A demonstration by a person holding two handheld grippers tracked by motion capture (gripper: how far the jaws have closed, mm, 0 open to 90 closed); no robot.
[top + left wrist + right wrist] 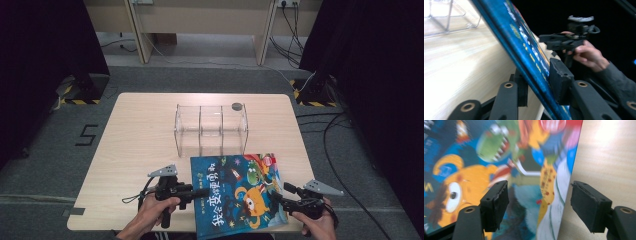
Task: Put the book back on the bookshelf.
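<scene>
Writing first: big yellow Chinese characters run down the cover of the book [237, 192] beside a small white emblem near its top left corner — too small and tilted to read with any confidence. The artwork is loud: an orange cartoon monster, a green toothy one, a red patch at the top right, all on deep blue. On the grey floor left of the table, black tape forms a shape like a "5".

Book sits at the near edge of the table [140, 145], just in front of a clear acrylic organizer [211, 129] split into three compartments. A small grey disc [236, 106] lies beside the organizer's far right corner.

Left gripper [202, 192] comes in from the left and pinches the book's left edge — in the left gripper view its jaws are pressed on either side of the blue cover, which stands tilted up off the wood there. Right gripper [280, 196] meets the book's right edge; in the right gripper view its jaws are spread, one over the printed cover, the other over bare table, the edge running between them untouched.

Table is pale wood with rounded corners. Around it: grey carpet, black curtains on both sides, yellow-and-black hazard tape at their feet, cables trailing on the right, and a light wooden bench at the back.
</scene>
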